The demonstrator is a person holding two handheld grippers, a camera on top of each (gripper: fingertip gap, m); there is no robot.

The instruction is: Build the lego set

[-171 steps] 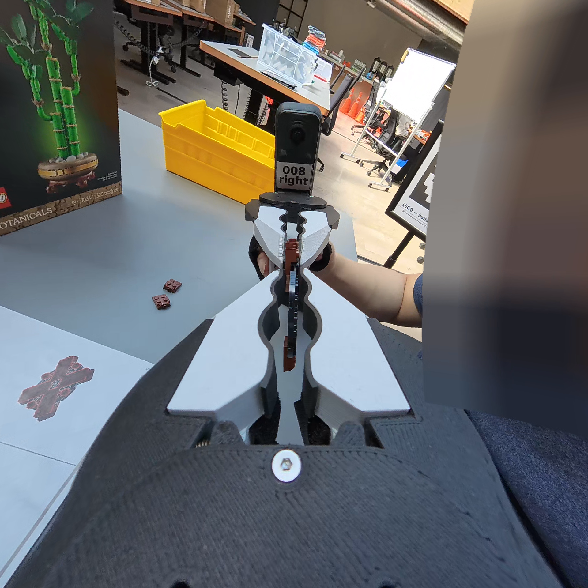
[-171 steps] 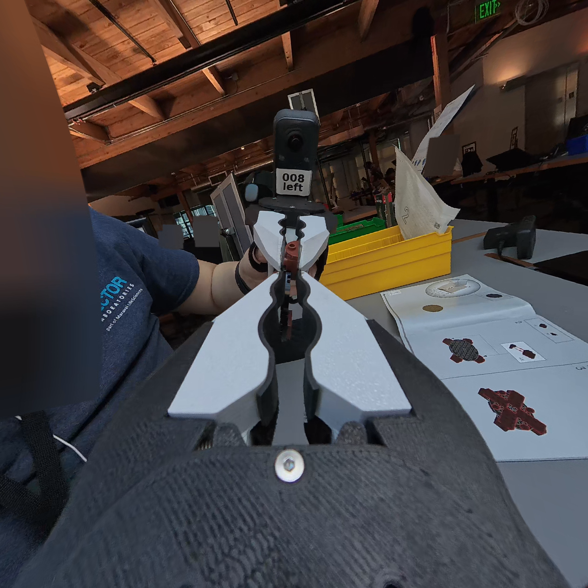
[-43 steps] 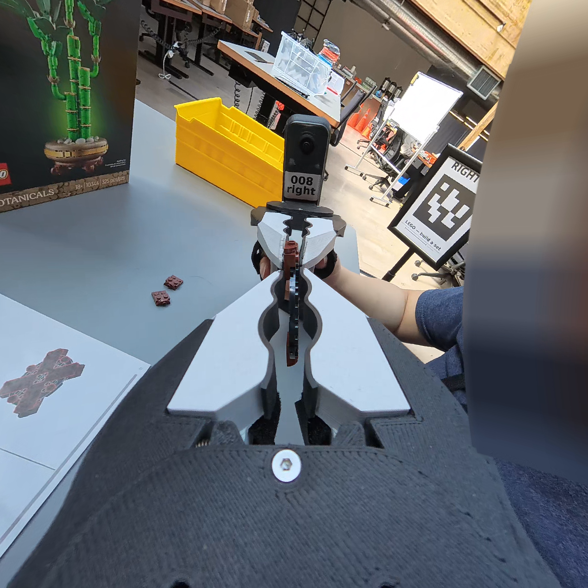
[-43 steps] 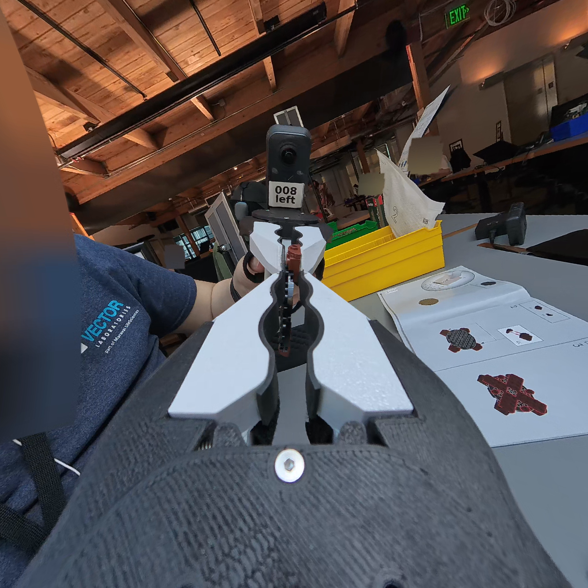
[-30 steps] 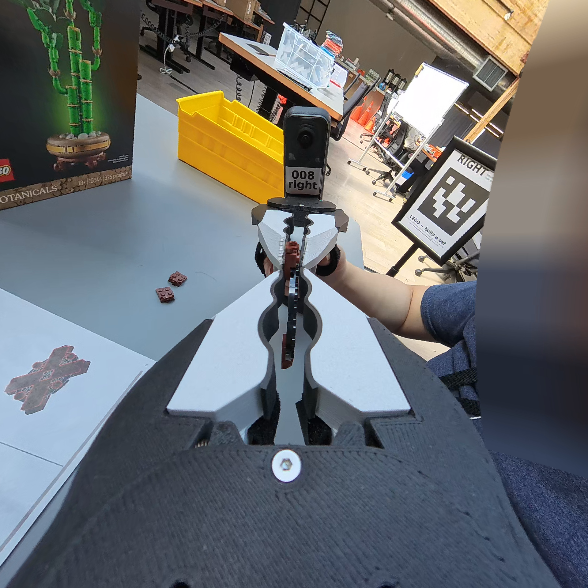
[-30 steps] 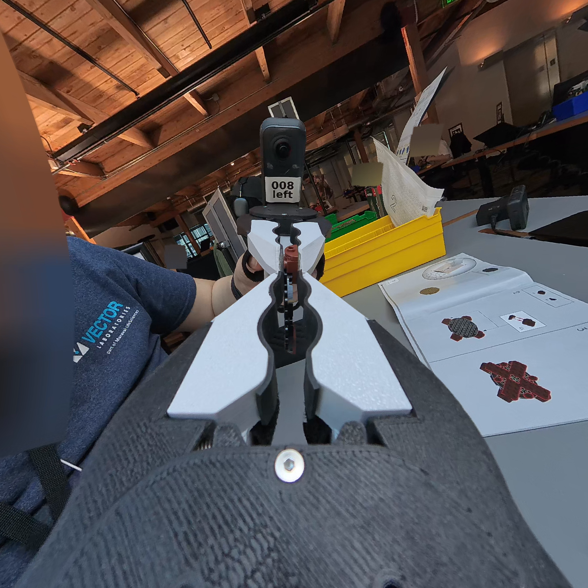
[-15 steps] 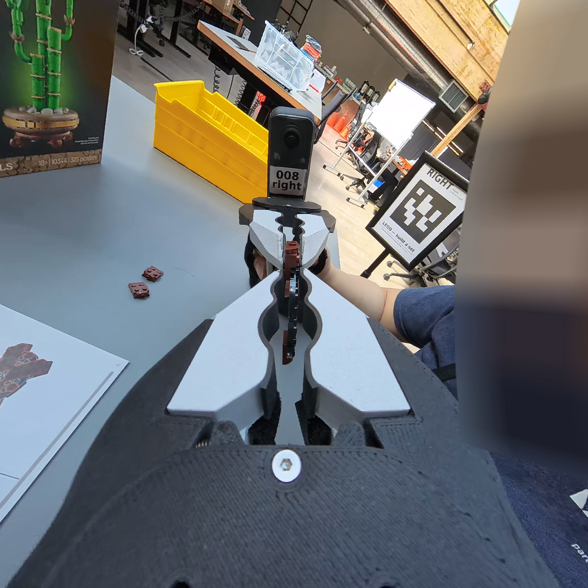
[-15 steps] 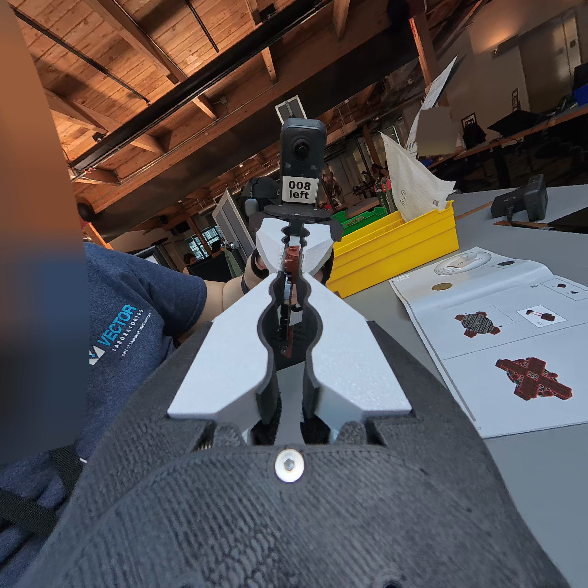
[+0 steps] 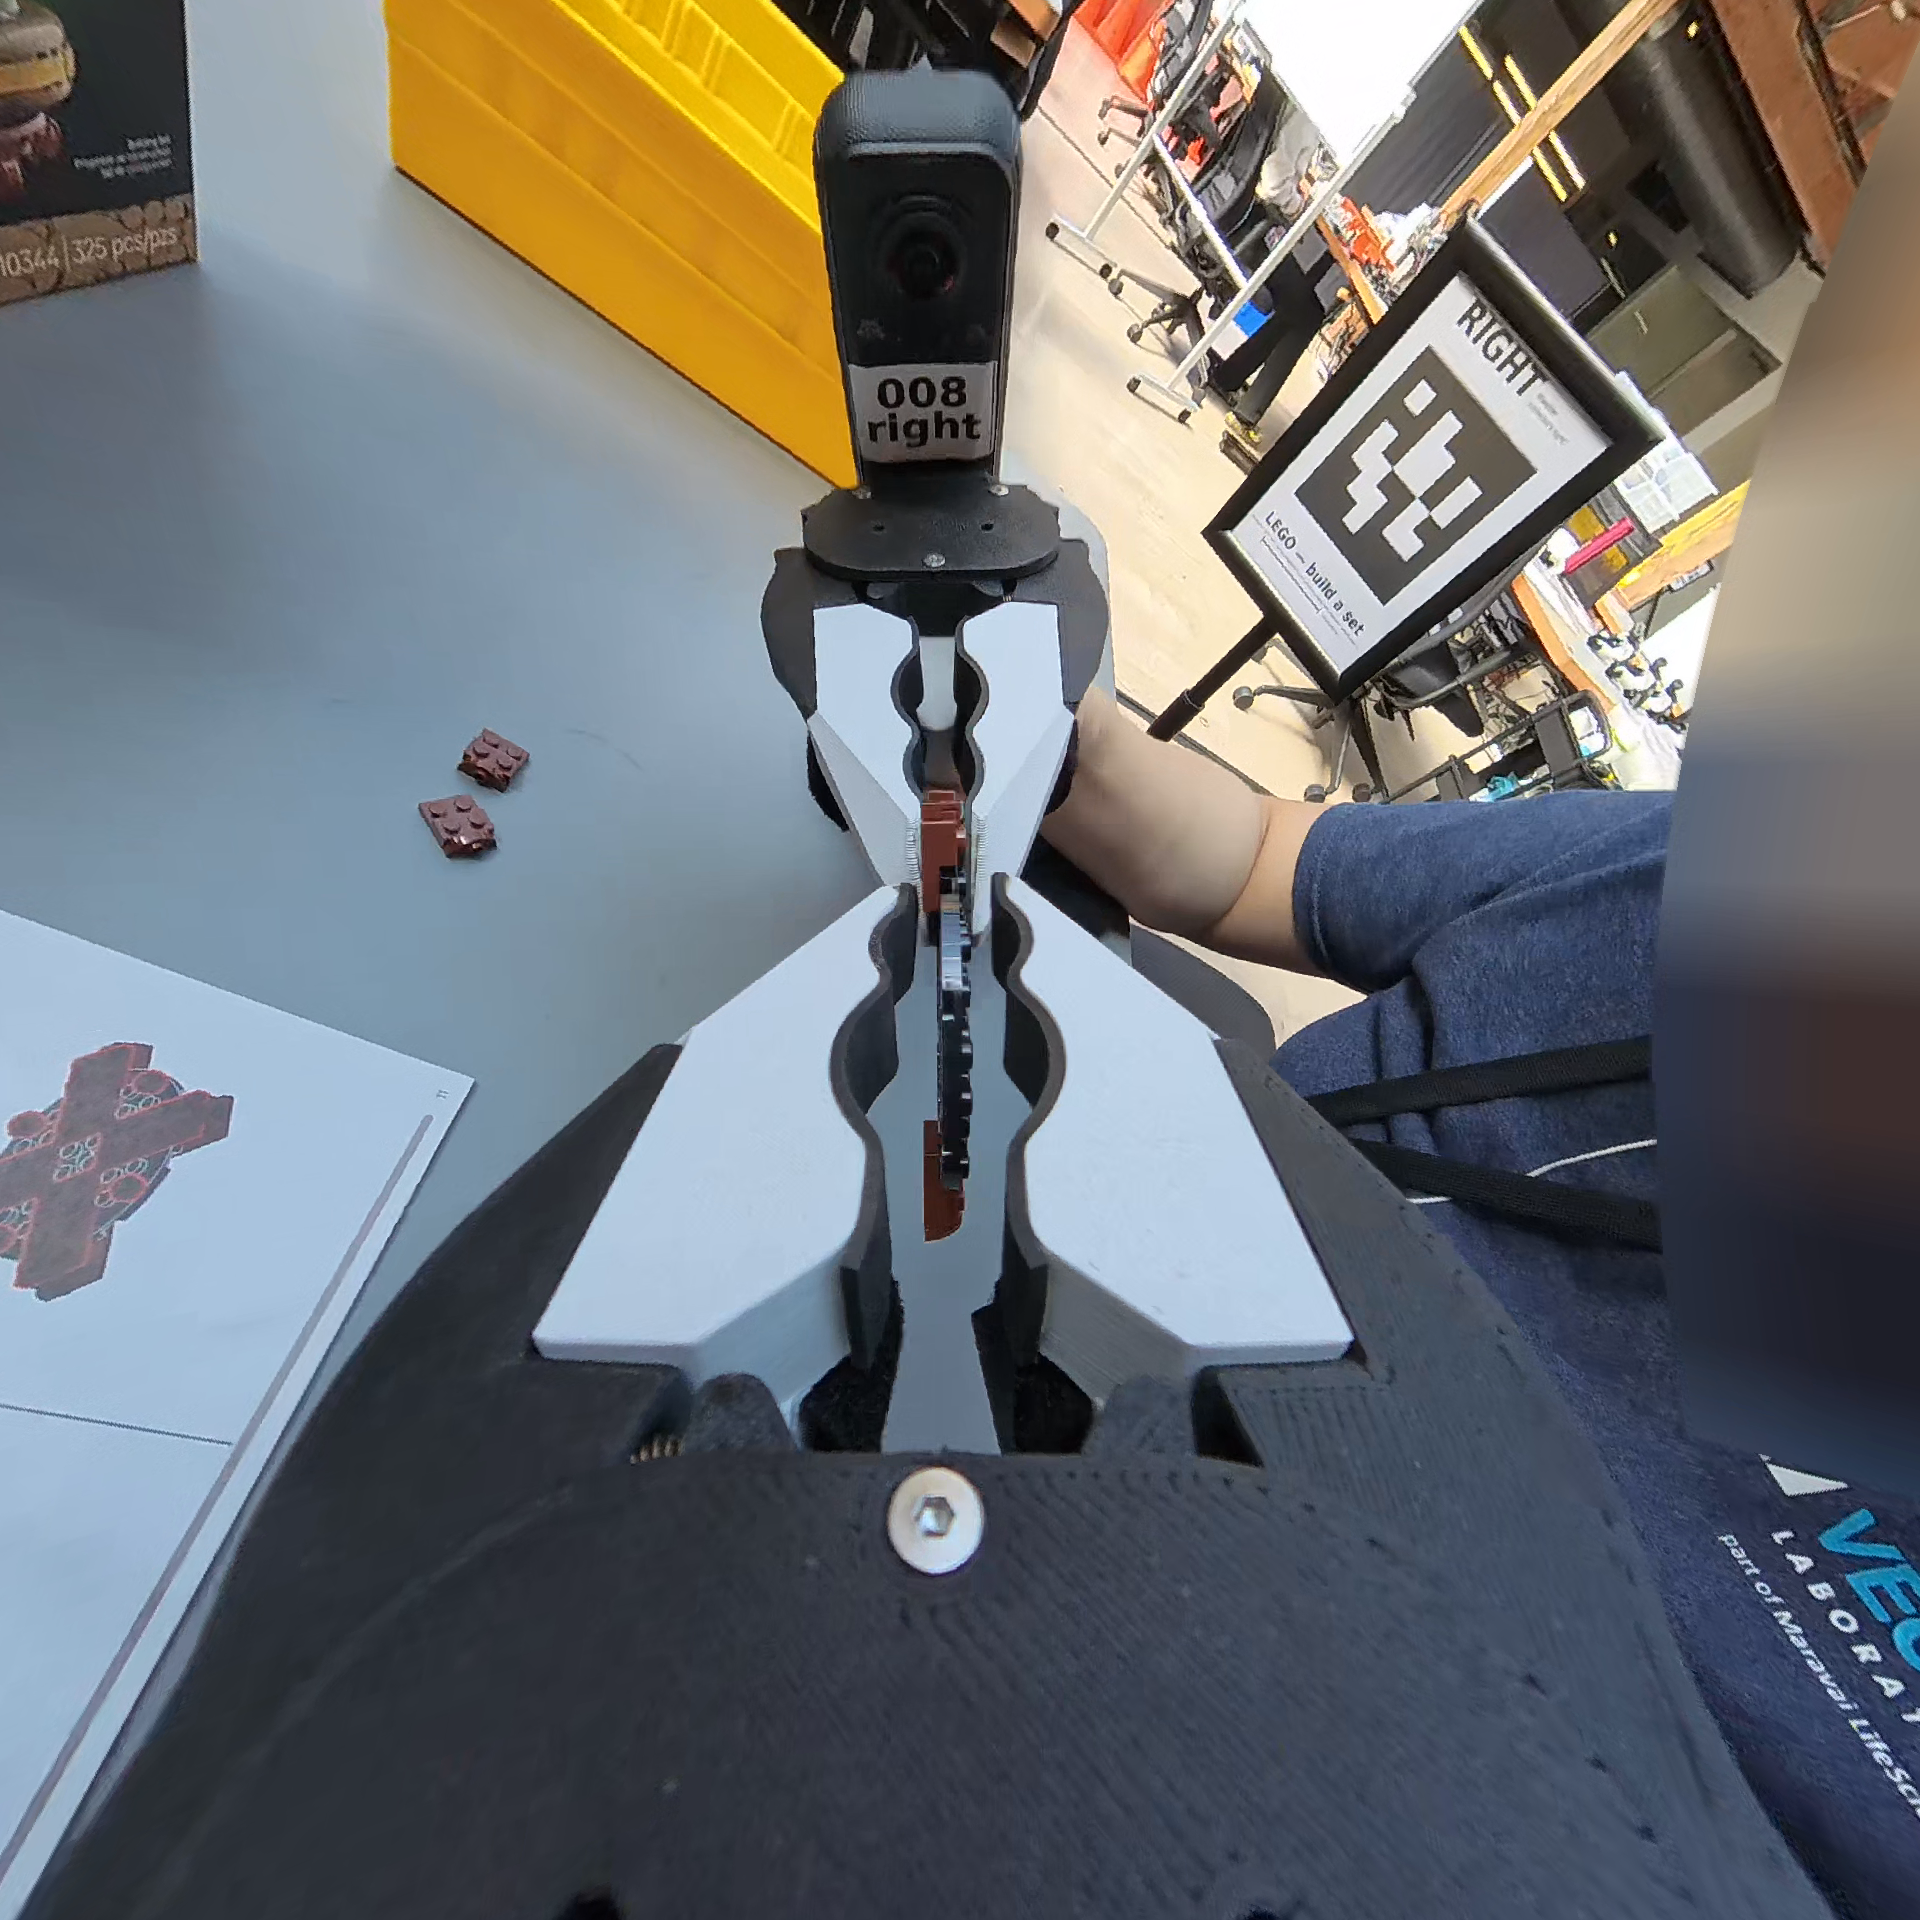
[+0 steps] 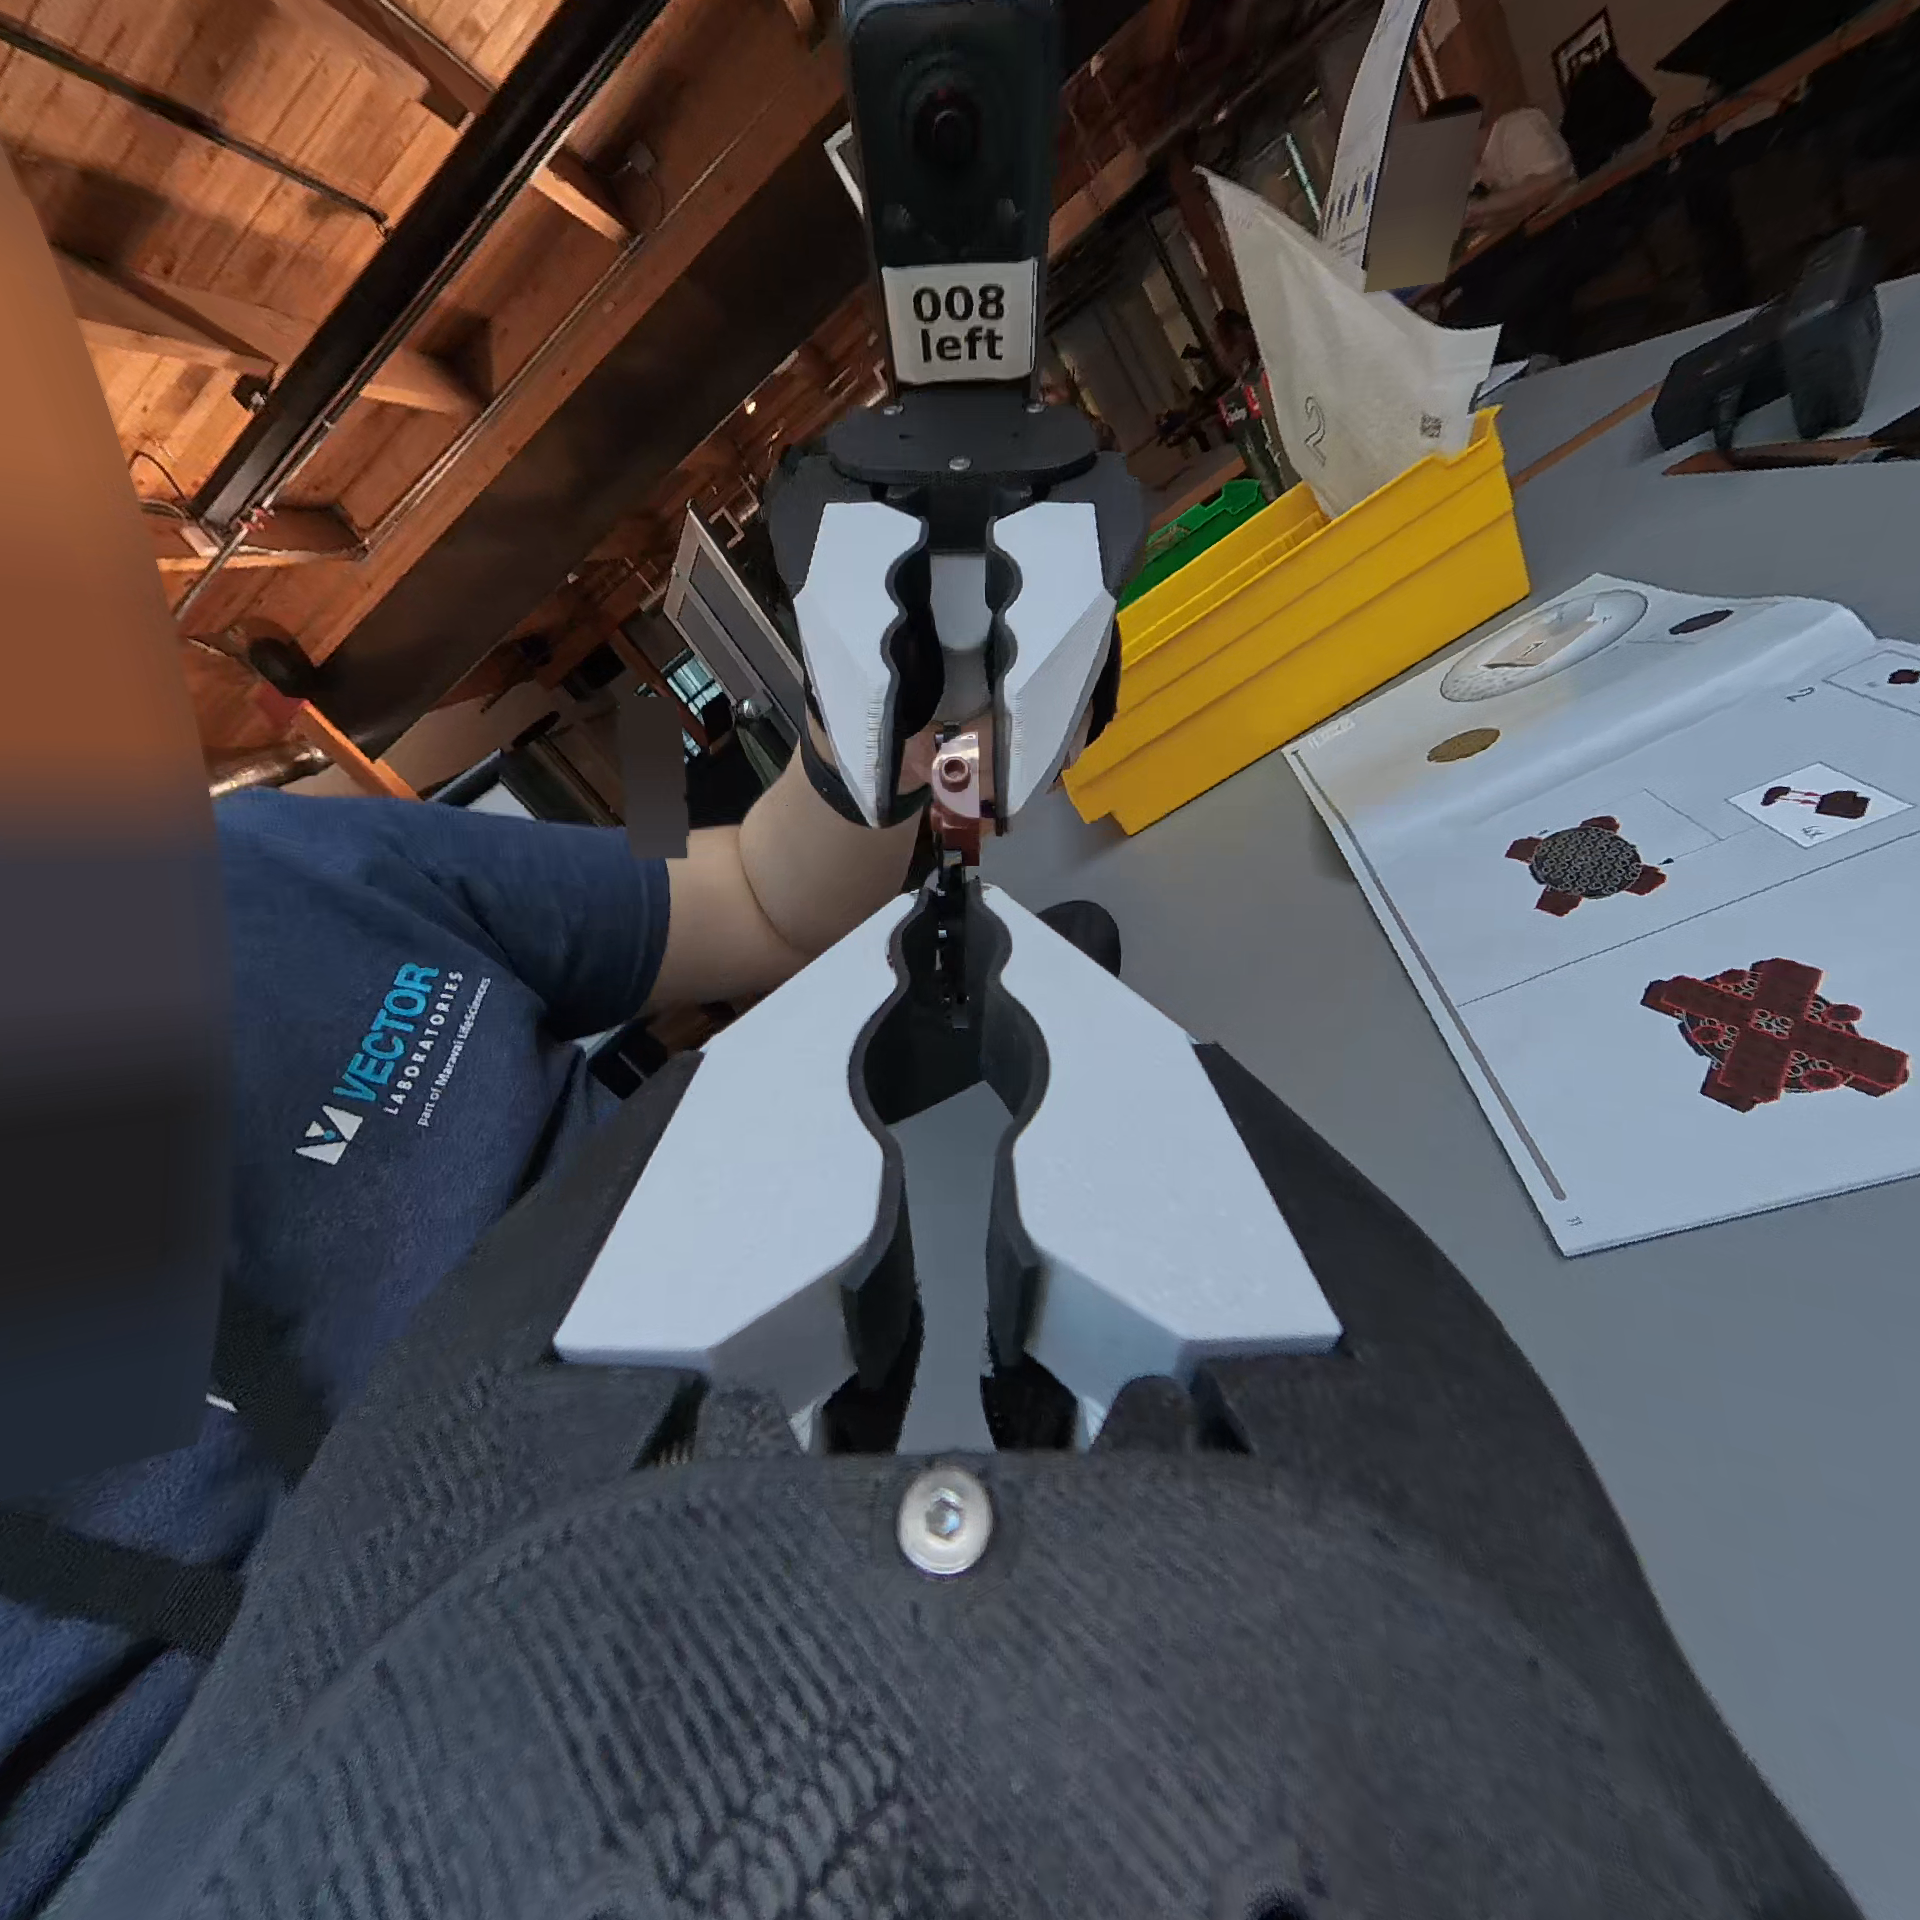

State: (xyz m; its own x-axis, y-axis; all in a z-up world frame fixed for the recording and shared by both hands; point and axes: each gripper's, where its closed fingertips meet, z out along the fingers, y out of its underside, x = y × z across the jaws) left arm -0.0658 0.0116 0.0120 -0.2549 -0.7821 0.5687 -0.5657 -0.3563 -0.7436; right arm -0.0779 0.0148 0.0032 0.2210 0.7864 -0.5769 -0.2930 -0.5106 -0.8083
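Paper bag [image 10: 1340, 353] (white) in yellow bin [image 10: 1309, 613]

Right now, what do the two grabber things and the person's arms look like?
Both tongs look alike: the left tongs and the right tongs have pale grey wedge-shaped fingers with wavy black inner edges, on a textured black body with a silver bolt. Each carries a black camera with a white label. The person wears a navy short-sleeved shirt with a pale logo.
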